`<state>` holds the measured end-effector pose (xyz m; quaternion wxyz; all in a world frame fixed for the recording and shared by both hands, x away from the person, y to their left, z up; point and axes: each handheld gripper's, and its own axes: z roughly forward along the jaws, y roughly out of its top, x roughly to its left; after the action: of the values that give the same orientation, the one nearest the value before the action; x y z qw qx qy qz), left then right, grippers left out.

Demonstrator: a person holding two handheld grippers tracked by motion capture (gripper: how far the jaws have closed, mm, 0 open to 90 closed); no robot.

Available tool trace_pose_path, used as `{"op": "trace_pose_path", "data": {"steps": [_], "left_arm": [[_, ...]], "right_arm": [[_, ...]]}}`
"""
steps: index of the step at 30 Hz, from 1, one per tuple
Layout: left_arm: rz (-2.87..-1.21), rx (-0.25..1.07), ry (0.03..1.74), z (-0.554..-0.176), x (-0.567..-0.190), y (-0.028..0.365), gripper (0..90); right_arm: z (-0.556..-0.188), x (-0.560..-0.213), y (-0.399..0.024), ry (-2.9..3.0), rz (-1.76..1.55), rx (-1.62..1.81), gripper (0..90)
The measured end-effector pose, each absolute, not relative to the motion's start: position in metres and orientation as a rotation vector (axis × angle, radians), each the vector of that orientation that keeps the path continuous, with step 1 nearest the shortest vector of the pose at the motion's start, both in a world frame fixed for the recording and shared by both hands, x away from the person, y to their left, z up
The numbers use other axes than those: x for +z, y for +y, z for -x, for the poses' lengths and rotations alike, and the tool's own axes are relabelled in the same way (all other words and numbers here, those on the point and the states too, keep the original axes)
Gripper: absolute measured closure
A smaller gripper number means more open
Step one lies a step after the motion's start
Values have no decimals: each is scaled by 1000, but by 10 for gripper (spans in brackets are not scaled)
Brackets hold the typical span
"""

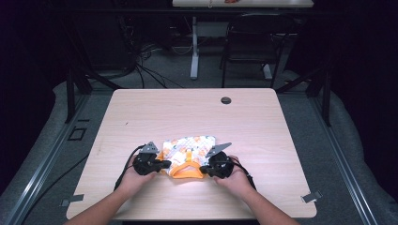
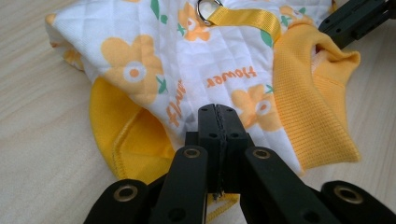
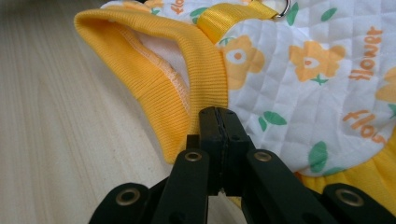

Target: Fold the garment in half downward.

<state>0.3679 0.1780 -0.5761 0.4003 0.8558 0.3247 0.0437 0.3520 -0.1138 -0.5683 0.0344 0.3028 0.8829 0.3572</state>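
Pinching quilted garment (image 1: 189, 151) edges: left hand-held gripper (image 1: 165, 164), right hand-held gripper (image 1: 202, 169).

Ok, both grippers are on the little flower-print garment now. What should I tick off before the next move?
1. Left gripper shut on the quilted flower garment: ok, fingers pressed together at its edge.
2. Right gripper shut on the garment: ok, fingers closed where the yellow ribbed trim meets the quilting.
3. Grips on opposite sides: ok, in the high view the left gripper and the right gripper flank the garment.
4. How many fabric layers each grip holds: cannot tell.
5. Metal ring and yellow strap free of the fingers: ok.
6. Room on the table ahead: ok, bare apart from the dark grommet.
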Motion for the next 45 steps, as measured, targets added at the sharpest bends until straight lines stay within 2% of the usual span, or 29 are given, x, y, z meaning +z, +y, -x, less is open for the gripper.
{"op": "trace_pose_path", "data": {"steps": [32,45], "left_arm": [[-2150,233,920,-418,-574,166,900],[-2127,228,938,-418,-575,166,899]], "right_arm": [[-409,-567,-111,2633,-1062,1059,894],[-410,-568,-111,2604,-1092,1074,881]]}}
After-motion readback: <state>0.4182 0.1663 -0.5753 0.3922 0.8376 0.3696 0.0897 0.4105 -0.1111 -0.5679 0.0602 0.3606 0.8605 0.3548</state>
